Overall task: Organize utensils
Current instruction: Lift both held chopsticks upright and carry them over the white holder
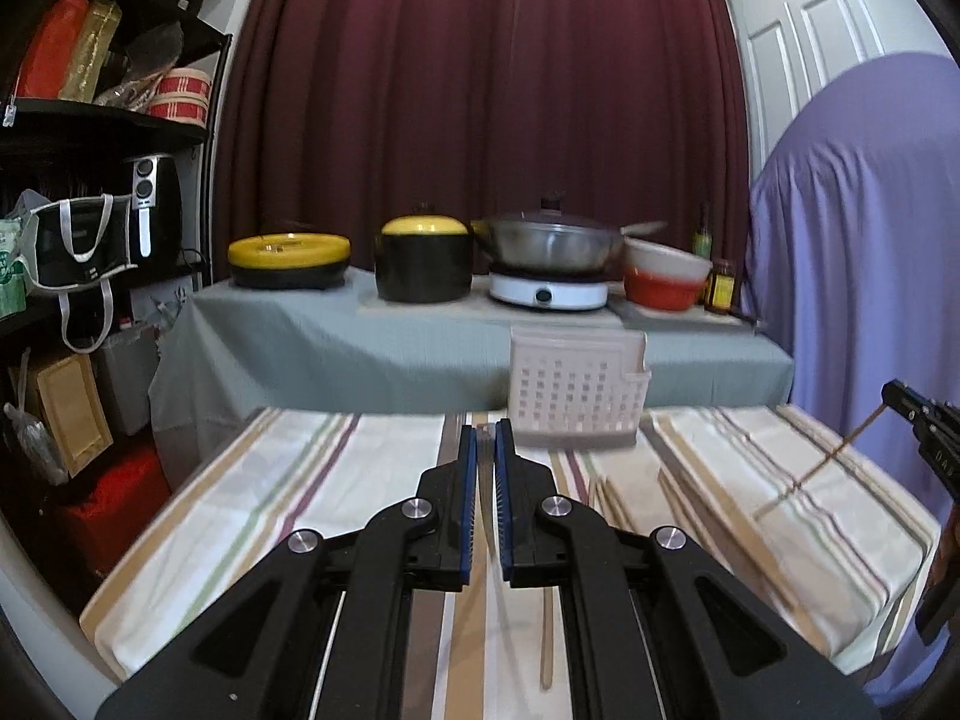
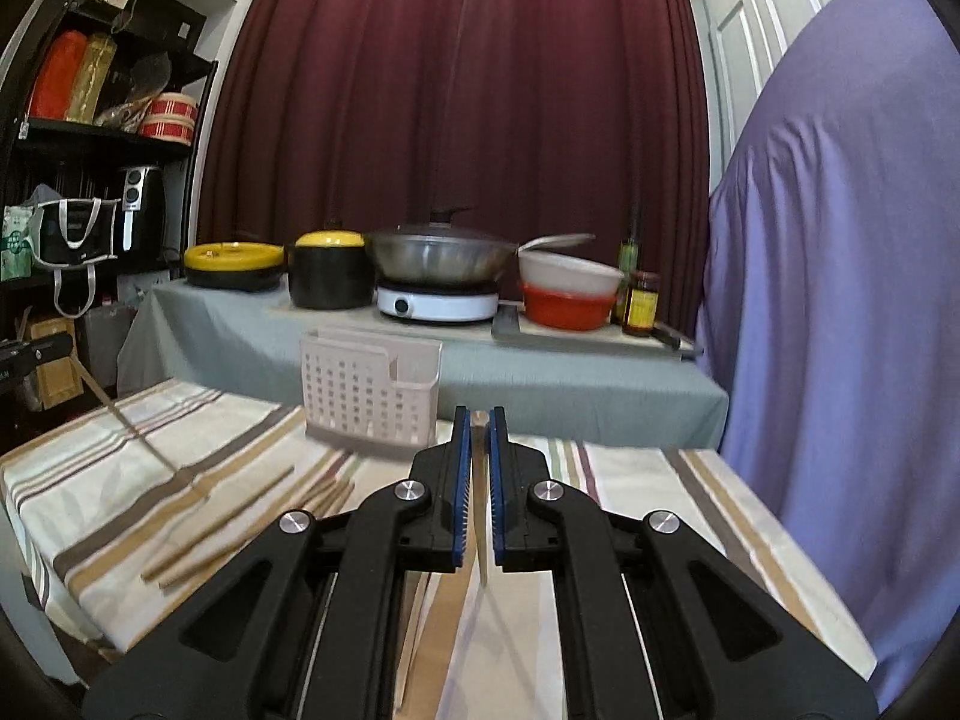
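My left gripper (image 1: pixel 486 441) is shut on a thin wooden chopstick (image 1: pixel 487 504) that hangs down between its blue pads. The right wrist view shows that same chopstick (image 2: pixel 129 420) slanting down from the left gripper (image 2: pixel 42 354) to the striped cloth. My right gripper (image 2: pixel 478 420) is shut on another chopstick (image 2: pixel 480 540). The left wrist view shows this one (image 1: pixel 822 462) slanting down from the right gripper (image 1: pixel 900 405). A white perforated utensil holder (image 1: pixel 576 399) (image 2: pixel 372 399) stands at the table's far edge, ahead of both grippers. Several loose chopsticks (image 2: pixel 240 522) (image 1: pixel 678 510) lie on the cloth.
The striped tablecloth (image 1: pixel 270 480) covers the near table. Behind it, a grey-covered table (image 1: pixel 360 342) holds yellow-lidded pots, a wok on a white hob (image 1: pixel 546 294), stacked bowls and bottles. Black shelves (image 1: pixel 90 132) stand at the left. A purple-draped shape (image 2: pixel 840 300) stands at the right.
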{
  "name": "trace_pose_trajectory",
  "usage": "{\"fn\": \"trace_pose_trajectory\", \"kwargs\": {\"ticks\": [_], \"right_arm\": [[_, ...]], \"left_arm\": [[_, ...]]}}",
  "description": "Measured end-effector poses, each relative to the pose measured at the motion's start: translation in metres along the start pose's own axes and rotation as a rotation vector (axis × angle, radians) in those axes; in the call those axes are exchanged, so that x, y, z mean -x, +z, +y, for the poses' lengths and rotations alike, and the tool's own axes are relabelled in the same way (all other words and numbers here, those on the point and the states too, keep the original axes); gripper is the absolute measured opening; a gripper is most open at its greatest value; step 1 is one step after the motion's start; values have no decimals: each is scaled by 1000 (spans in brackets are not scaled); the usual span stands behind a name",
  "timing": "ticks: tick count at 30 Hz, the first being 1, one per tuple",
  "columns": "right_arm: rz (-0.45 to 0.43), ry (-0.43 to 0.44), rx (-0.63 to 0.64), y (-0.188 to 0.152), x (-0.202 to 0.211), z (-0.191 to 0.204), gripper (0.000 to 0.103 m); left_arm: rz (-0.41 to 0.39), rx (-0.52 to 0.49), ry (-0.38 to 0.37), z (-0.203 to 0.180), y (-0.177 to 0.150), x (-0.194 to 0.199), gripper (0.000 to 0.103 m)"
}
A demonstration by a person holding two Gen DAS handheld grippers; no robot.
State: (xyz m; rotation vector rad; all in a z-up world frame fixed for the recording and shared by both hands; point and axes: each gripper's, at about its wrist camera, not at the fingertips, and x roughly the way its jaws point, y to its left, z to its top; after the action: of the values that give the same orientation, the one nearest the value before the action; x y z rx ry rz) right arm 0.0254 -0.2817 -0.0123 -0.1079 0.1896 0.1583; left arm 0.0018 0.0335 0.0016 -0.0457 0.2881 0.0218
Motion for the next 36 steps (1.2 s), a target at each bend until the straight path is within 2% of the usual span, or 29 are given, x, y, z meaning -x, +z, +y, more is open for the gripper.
{"fn": "trace_pose_trajectory", "kwargs": {"ticks": [4,10,18,24,30,33,36], "right_arm": [[-13,-1,2,11,-8,-2,6],[0,23,-19,22,-24,-5,6],[-45,106,-50,59,-54,-6,6],[-149,151,-47,106,-88,-3,6],[-207,189,-73,147,-137,-3,6],[-223,203,-86,160,-161,-1,6],[-223,207,-89,162,-184,3,6]], "left_arm": [[-34,-5,6,1,16,0,7],[-40,-5,-10,-1,28,-7,7],[-85,-13,-53,-3,61,-29,7],[-167,-34,-83,-9,108,-61,7],[-226,-33,-113,-16,157,-99,7],[-245,-42,-117,-22,177,-119,7],[-244,-57,-118,-28,183,-141,7]]}}
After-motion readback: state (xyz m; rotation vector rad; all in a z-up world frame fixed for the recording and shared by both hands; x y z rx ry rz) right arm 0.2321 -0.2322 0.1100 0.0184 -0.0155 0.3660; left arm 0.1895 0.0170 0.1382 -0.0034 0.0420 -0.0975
